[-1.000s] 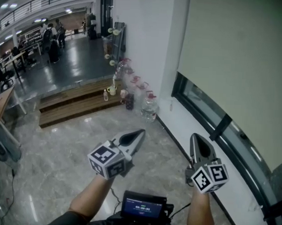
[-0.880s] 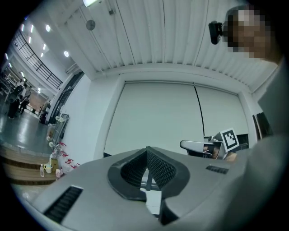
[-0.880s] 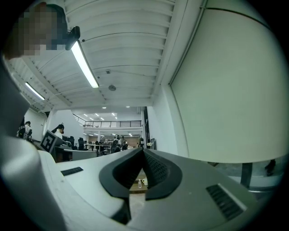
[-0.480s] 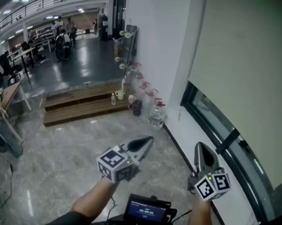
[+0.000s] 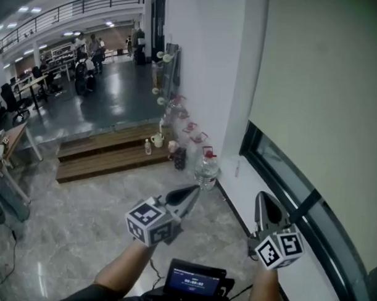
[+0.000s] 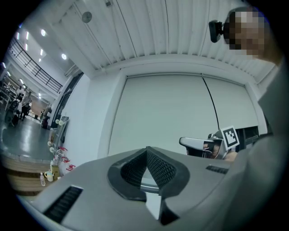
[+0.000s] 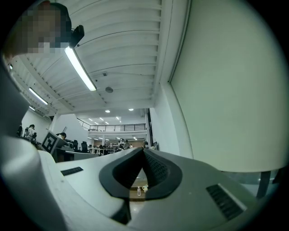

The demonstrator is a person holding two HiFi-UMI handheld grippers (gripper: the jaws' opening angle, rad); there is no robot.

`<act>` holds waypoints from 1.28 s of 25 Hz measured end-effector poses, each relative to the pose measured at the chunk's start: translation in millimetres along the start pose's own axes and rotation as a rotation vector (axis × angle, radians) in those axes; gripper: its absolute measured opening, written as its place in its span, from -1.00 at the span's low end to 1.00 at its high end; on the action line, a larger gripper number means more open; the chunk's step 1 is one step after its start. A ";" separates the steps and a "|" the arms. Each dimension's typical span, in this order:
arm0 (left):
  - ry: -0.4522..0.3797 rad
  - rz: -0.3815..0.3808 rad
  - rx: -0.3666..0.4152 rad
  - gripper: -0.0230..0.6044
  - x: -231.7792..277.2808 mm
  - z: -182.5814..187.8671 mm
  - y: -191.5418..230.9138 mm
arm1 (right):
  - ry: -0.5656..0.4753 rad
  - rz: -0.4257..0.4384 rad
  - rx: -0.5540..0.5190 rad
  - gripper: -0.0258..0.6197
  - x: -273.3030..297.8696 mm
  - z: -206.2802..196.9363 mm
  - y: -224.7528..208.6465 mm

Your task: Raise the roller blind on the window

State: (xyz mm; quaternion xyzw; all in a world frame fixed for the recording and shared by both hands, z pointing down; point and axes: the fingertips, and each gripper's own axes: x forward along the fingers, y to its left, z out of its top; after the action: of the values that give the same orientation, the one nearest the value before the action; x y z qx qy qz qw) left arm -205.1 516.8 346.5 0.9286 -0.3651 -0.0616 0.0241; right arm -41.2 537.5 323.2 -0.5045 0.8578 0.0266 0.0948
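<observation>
**A:** Where's the blind relative to the tools?

**B:** The pale beige fabric roller blind fills the upper right of the head view. It's down over most of the dark-framed glass window. Its bottom hem runs diagonally, above and to the right of both tools, with a strip of glass showing below it. Neither tool touches it.

**A:** Tool state?

**B:** The grey left tool has its jaws together with nothing between the pads. It's tilted toward the right tool. The grey right tool is the same, jaws together and empty. It's the nearer of the two to the window, with its tip in front of the white strip under the glass. No contact is visible.

**A:** Anything on the blind to grab?

**B:** The left gripper view shows a thin dark vertical line down the fabric. Can't tell if it's a cord or a seam.

**A:** Edges and clearance?

**B:** A white wall pillar bounds the blind on its left. At the pillar's foot stands a clear plastic water jug with a red cap, beside brown wooden steps. A dark diagonal bar crosses the glass just right of the right tool. The polished grey stone floor is open to the left of the left tool. A small black screen unit sits low between the forearms.
</observation>
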 end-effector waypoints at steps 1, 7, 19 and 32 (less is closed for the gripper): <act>-0.001 0.002 0.004 -0.93 10.2 1.9 1.4 | -0.001 0.003 -0.005 -0.91 4.5 2.1 -8.4; 0.010 0.003 0.003 -0.93 74.3 -0.2 3.6 | 0.006 0.024 -0.005 -0.90 26.9 3.2 -61.1; 0.054 0.005 0.012 -0.93 152.9 -17.7 31.4 | 0.045 0.045 0.027 -0.91 69.3 -20.3 -121.5; 0.097 0.050 0.063 -0.93 239.7 -24.8 147.5 | 0.038 0.008 -0.026 -0.91 192.6 -38.4 -171.4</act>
State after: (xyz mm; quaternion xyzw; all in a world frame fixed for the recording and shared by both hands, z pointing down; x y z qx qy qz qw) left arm -127.4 245.5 361.1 0.9215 -0.3881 -0.0043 0.0143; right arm 11.7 282.4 332.9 -0.5027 0.8610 0.0285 0.0716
